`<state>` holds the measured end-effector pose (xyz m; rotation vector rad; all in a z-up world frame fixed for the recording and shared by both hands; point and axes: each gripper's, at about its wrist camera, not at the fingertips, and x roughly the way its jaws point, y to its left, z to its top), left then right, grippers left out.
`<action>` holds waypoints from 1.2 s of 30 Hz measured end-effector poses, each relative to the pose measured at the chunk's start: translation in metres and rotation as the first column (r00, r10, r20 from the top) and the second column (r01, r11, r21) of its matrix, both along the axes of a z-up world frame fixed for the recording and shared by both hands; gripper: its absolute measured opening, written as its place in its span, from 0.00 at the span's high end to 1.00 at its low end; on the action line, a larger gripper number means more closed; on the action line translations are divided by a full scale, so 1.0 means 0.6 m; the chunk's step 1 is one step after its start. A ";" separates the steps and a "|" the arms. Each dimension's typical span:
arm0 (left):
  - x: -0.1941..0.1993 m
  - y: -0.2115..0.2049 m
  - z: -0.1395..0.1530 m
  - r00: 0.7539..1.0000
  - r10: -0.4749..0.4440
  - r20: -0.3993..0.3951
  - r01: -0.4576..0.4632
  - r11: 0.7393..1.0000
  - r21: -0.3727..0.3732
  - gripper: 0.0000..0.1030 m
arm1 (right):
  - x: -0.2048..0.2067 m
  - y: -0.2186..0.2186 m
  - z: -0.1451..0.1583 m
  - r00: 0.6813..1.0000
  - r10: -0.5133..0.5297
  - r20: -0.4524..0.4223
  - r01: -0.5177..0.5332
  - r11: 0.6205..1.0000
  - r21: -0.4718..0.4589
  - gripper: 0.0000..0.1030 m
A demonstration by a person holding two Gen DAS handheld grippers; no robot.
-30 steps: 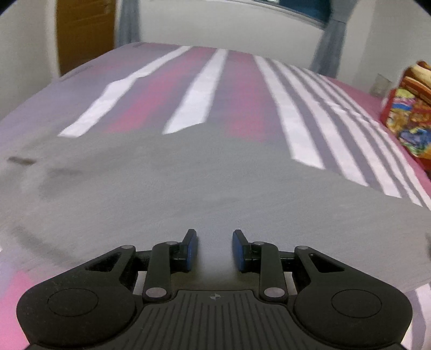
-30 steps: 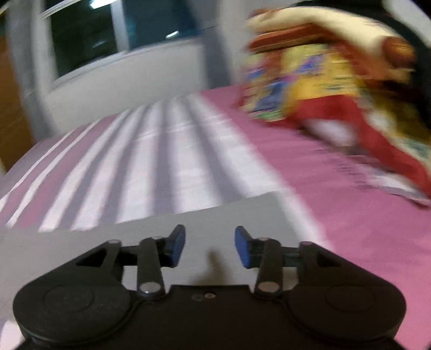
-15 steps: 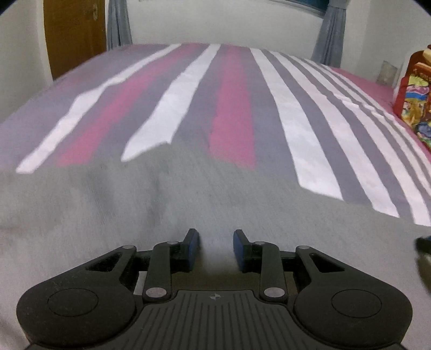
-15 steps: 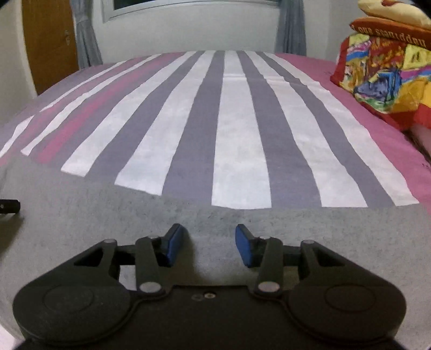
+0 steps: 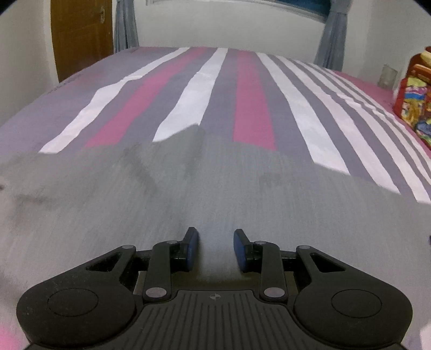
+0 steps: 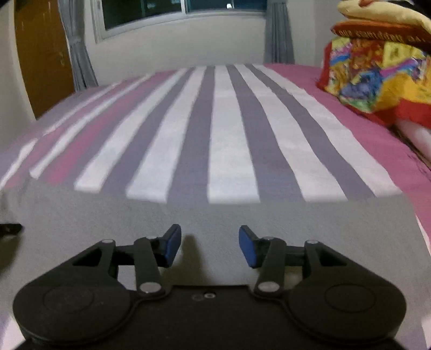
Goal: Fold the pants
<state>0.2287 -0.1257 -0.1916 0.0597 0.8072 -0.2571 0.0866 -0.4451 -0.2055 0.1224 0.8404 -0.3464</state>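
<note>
Since the grey pants look soft and limp ahead of both parted, empty jaws, the right pair widening, pinch an edge.

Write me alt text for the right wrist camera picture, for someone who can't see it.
The right gripper, its blue-padded jaws opening with nothing between them, hangs over grey pants spread flat on a bed. Beyond lies a striped bedsheet in white, grey and pink, with colourful folded bedding stacked at right and a window behind.
</note>
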 end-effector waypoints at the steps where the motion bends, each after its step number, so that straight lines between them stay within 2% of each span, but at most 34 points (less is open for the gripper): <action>1: -0.013 0.006 0.000 1.000 0.002 0.003 -0.002 1.000 -0.003 0.70 | -0.013 0.005 -0.008 1.000 0.018 0.011 -0.017 1.000 -0.019 0.54; 6: -0.057 0.020 0.004 1.000 0.012 -0.004 -0.012 1.000 -0.004 0.70 | -0.035 0.012 0.003 1.000 -0.022 0.005 0.022 1.000 0.019 0.51; 10: -0.087 0.023 0.001 1.000 0.015 0.008 -0.015 1.000 0.005 0.70 | -0.062 0.038 -0.008 1.000 -0.001 -0.012 0.001 1.000 -0.030 0.48; 22: -0.128 0.025 0.013 0.999 0.038 0.015 -0.038 0.999 0.019 0.70 | -0.095 0.047 0.009 1.000 -0.015 -0.022 0.015 1.000 -0.010 0.47; 26: -0.140 0.015 0.028 0.998 0.066 0.017 -0.066 0.998 0.004 0.70 | -0.107 0.037 0.032 0.999 -0.037 0.018 0.037 0.999 -0.010 0.46; 32: -0.155 -0.046 0.046 1.000 -0.016 0.026 0.017 0.999 -0.028 0.70 | -0.122 -0.012 0.056 0.995 -0.086 0.046 0.087 0.995 -0.037 0.45; 36: -0.160 -0.092 0.032 0.997 -0.078 0.009 0.078 0.997 0.003 0.70 | -0.135 -0.044 0.035 0.992 -0.129 -0.003 0.129 0.990 -0.060 0.45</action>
